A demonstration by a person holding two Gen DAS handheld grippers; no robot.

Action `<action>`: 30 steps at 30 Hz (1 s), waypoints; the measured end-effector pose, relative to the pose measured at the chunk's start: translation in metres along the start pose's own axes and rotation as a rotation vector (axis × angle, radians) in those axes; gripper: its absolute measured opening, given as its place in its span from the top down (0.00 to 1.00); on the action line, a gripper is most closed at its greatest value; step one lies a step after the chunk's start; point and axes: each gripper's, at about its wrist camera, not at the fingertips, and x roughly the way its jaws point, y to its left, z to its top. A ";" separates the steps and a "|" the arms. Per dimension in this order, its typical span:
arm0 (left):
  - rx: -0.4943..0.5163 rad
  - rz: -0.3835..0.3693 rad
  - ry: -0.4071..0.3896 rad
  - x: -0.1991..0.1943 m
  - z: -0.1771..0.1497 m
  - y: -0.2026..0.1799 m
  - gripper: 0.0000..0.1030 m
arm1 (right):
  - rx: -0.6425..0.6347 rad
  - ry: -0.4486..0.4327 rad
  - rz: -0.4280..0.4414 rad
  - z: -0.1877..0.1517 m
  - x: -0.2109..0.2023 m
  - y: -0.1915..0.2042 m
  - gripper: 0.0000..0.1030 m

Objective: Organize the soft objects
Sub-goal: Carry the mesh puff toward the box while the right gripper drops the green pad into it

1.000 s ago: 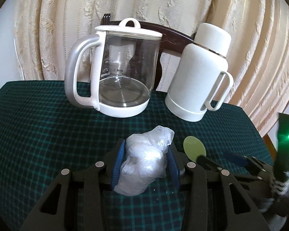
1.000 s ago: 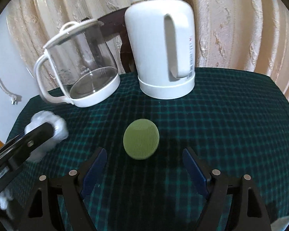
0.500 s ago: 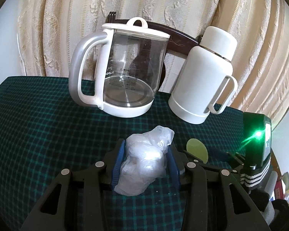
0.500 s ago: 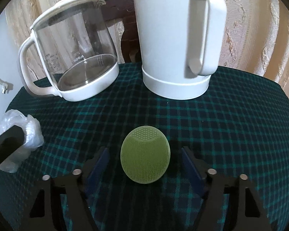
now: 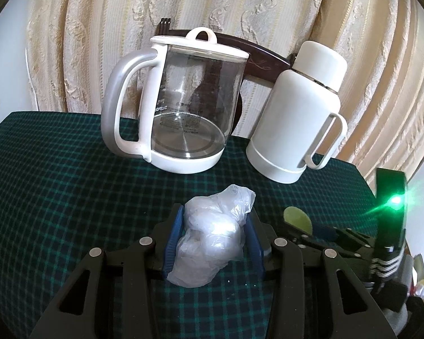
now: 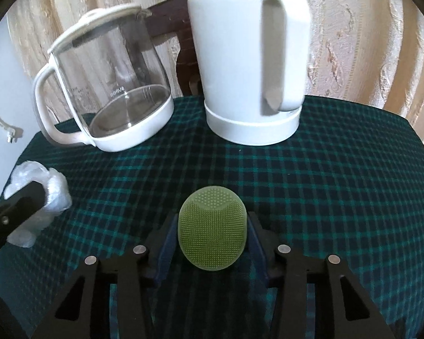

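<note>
Now we keep the left gripper (image 5: 213, 240) clenched on the crumpled plastic bag (image 5: 212, 240) above the checked tablecloth (image 6: 325, 169); the right gripper (image 6: 212, 234) is closing around the green silicone scrubber (image 6: 212, 231). Center both pads, squeeze gently.

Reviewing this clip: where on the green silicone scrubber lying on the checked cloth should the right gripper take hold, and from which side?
Across its two side edges, coming in from the near side and angled down. The green silicone scrubber is a flat oval disc, bristles up, so only its rim offers opposed faces. The right gripper already straddles it, its jaws closing. Whether the fingers touch the rim yet is unclear.
</note>
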 end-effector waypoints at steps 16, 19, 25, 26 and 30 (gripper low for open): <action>0.026 -0.069 -0.031 -0.020 0.001 -0.020 0.58 | 0.079 -0.096 -0.010 -0.020 -0.082 -0.035 0.52; 0.035 -0.094 -0.038 -0.027 0.001 -0.027 0.58 | 0.107 -0.116 -0.029 -0.028 -0.099 -0.047 0.52; 0.052 -0.137 -0.058 -0.041 0.001 -0.038 0.58 | 0.183 -0.163 -0.085 -0.048 -0.139 -0.079 0.52; 0.055 -0.143 -0.061 -0.043 0.001 -0.040 0.58 | 0.196 -0.171 -0.099 -0.052 -0.147 -0.084 0.52; 0.074 -0.170 -0.075 -0.053 -0.001 -0.049 0.58 | 0.256 -0.206 -0.158 -0.068 -0.177 -0.113 0.52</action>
